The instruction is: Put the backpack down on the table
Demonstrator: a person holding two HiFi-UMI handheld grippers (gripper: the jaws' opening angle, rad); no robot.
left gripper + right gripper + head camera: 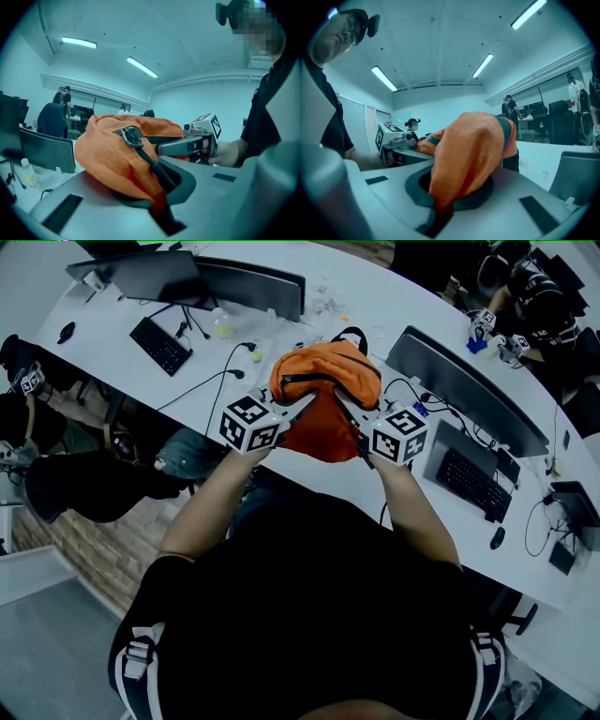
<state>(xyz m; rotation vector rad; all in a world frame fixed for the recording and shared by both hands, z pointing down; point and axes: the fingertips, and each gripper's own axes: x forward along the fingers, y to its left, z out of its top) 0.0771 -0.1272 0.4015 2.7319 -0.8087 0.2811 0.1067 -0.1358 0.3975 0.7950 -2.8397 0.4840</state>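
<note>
An orange backpack (323,395) with black straps and a dark zip hangs bunched between my two grippers over the white table (375,296). My left gripper (302,406) is shut on the bag's left side; in the left gripper view (157,190) orange fabric and a black strap (150,161) are pinched in the jaws. My right gripper (345,404) is shut on the right side, and the right gripper view (443,199) shows a fold of the backpack (473,145) clamped in it. I cannot tell whether the bag's bottom touches the table.
Monitors stand behind the bag at left (253,285) and at right (464,390). Keyboards (161,345) (473,484), a mouse (497,537), a bottle (222,324) and cables lie on the table. Other people (534,287) sit at the far right; dark chairs (75,479) stand at left.
</note>
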